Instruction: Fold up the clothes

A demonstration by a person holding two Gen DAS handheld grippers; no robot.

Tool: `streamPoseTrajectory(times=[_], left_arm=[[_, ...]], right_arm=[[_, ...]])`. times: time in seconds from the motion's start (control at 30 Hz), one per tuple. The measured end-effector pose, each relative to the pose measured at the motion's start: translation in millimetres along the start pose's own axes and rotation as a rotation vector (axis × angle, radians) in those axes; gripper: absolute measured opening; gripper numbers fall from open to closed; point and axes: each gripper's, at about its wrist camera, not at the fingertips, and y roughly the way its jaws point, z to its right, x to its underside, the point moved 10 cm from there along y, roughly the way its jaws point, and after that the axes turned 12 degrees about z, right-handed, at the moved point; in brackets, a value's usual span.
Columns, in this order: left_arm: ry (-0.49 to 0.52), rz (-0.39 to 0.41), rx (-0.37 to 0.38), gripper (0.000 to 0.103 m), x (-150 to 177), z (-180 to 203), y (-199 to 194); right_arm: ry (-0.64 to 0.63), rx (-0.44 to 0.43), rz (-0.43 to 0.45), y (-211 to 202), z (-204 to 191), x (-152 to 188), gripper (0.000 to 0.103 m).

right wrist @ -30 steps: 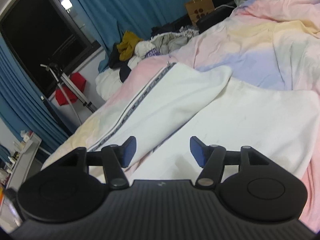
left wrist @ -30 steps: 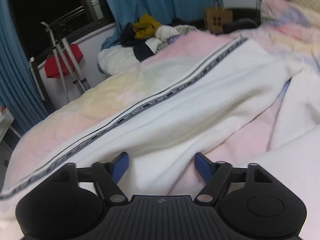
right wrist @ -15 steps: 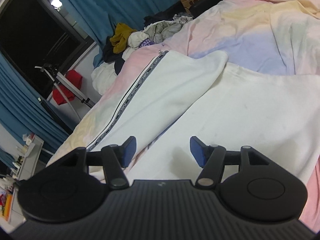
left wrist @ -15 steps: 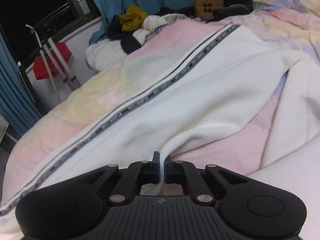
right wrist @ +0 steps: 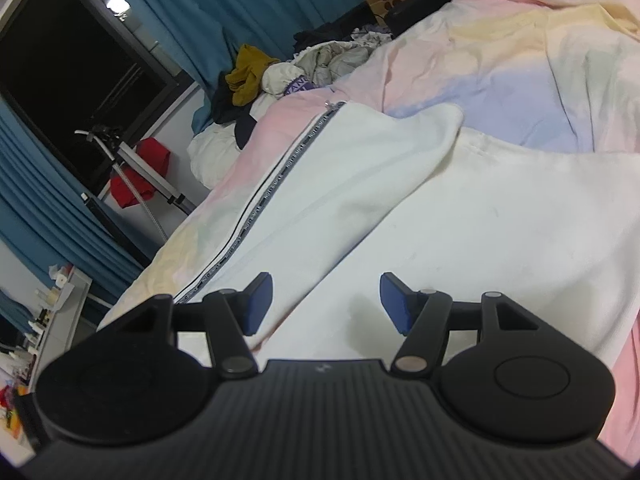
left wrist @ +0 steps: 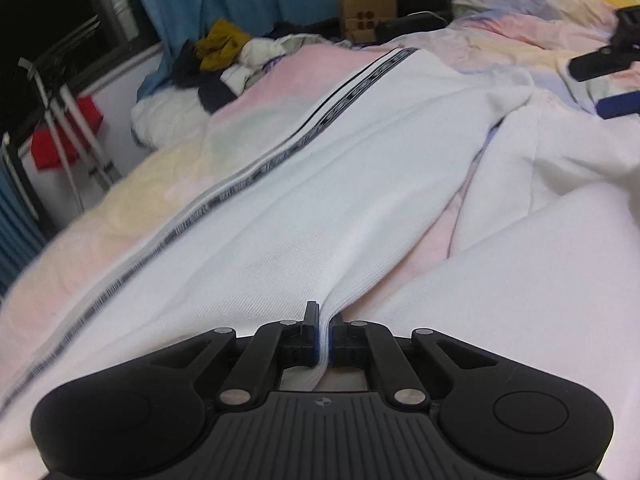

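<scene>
Right now the left gripper [left wrist: 323, 334] is pinched tight on a raised ridge of the white trousers [left wrist: 304, 208], which lie spread along the pastel duvet [right wrist: 520, 52], the leg with the dark lettered side stripe [left wrist: 280, 156] running away from the grip. Over the other leg, the right gripper [right wrist: 326, 300] hangs with its blue pads wide apart, holding nothing. To fold cleanly, I'd judge the left should carry its fabric low and evenly, without dragging the duvet, while the right takes a matching edge.
</scene>
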Motion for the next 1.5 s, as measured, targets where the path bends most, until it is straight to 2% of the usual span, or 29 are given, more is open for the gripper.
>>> streamPoseTrajectory(times=[0.13,0.23,0.37,0.5,0.67,0.73,0.93,1.03,1.1,1.13,1.23,1.3,1.5], left_arm=[[-0.088,0.014,-0.001,0.006,1,-8,1],[-0.167,0.027,-0.003,0.016,1,-16,-10],[-0.264,0.05,-0.01,0.039,3,-27,-51],[-0.414,0.031,-0.049,0.051,20,-47,-107],[-0.628,-0.006,-0.103,0.053,42,-87,-197],[-0.709,0.022,-0.148,0.055,47,-112,-243],[-1.013,-0.018,-0.272,0.058,103,-175,-359],[-1.198,-0.064,-0.408,0.063,159,-199,-412],[-1.36,-0.051,-0.47,0.078,195,-209,-442],[-1.423,-0.041,-0.495,0.081,211,-212,-451],[-1.587,-0.032,-0.554,0.082,255,-218,-473],[-1.649,-0.064,-0.537,0.082,272,-214,-471],[-1.771,0.008,-0.395,0.081,274,-214,-434]], right_arm=[[-0.014,0.002,-0.007,3,-1,1,0.063],[-0.016,0.001,-0.01,4,-1,1,0.063],[-0.028,-0.008,-0.003,1,-6,0,0.063],[-0.033,-0.01,-0.001,-1,-7,0,0.063],[-0.05,-0.02,-0.006,-9,-9,3,0.063],[-0.06,-0.018,-0.002,-12,-10,3,0.063],[-0.077,-0.008,-0.006,-21,-15,3,0.063],[-0.064,-0.019,-0.003,-27,-17,1,0.063],[-0.054,-0.02,0.004,-30,-15,-2,0.063],[-0.046,-0.014,0.009,-30,-13,-3,0.063],[-0.033,0.02,0.008,-27,-6,-4,0.063],[-0.026,0.041,0.006,-24,-1,-4,0.063],[0.079,0.094,0.056,-33,27,-21,0.063]])
